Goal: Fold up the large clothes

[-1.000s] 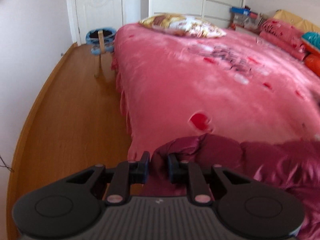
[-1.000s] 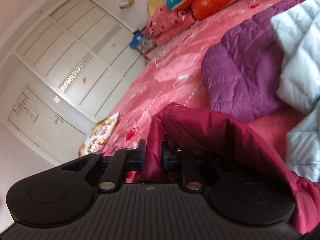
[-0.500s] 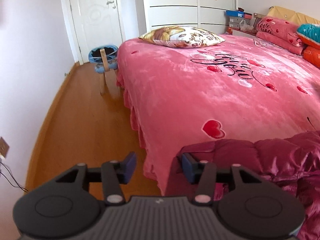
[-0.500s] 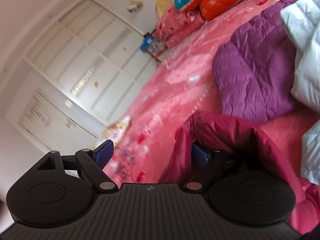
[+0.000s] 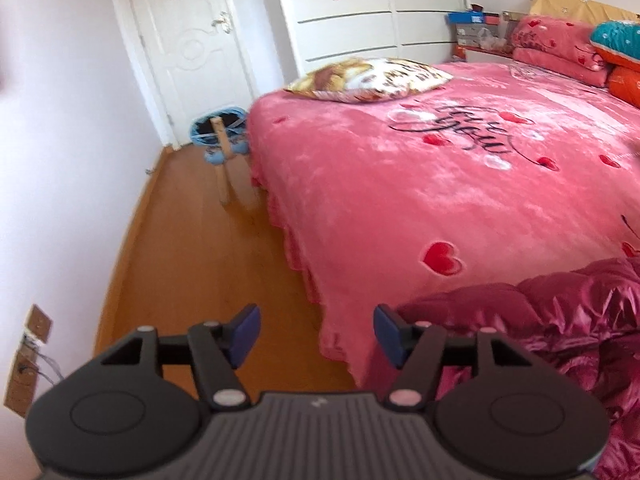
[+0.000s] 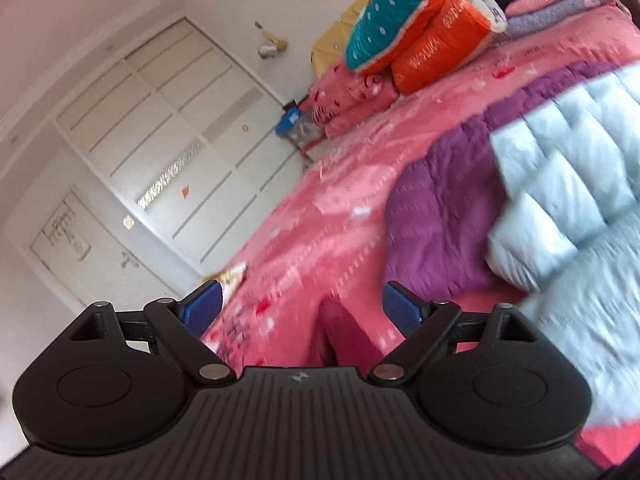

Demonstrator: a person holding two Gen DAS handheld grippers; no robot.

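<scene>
grippers first: your left gripper (image 5: 316,334) is released, its blue pads (image 5: 244,330) spread wide with nothing between them, and it hangs over the corner where the pink bedspread (image 5: 400,208) drops toward the wooden floor (image 5: 192,248). your right gripper (image 6: 302,310) is released as well, pads far apart and gripping nothing.

in your left wrist view the maroon jacket (image 5: 560,320) lies crumpled on the bedspread at about 4 o'clock, shiny and wrinkled. its near edge sits just beside the right-hand pad; you cannot tell from this angle whether fabric and pad touch. in your right wrist view a narrow fold of the same jacket (image 6: 344,336) shows at 6 o'clock, low in the gap between the open pads and clear of both.

at 3 o'clock in the right wrist view a purple quilted jacket (image 6: 436,216) lies flat on the bedspread, and a pale blue quilted jacket (image 6: 568,208) overlaps its right side. at 1 o'clock stacked teal and orange cushions (image 6: 420,28) lean near the head of the bed.

in the left wrist view a patterned pillow (image 5: 368,80) rests on the bed's far left corner at 12 o'clock. a white door (image 5: 188,48) stands at 11 o'clock, and the white wardrobe (image 5: 380,12) is beside it.
</scene>
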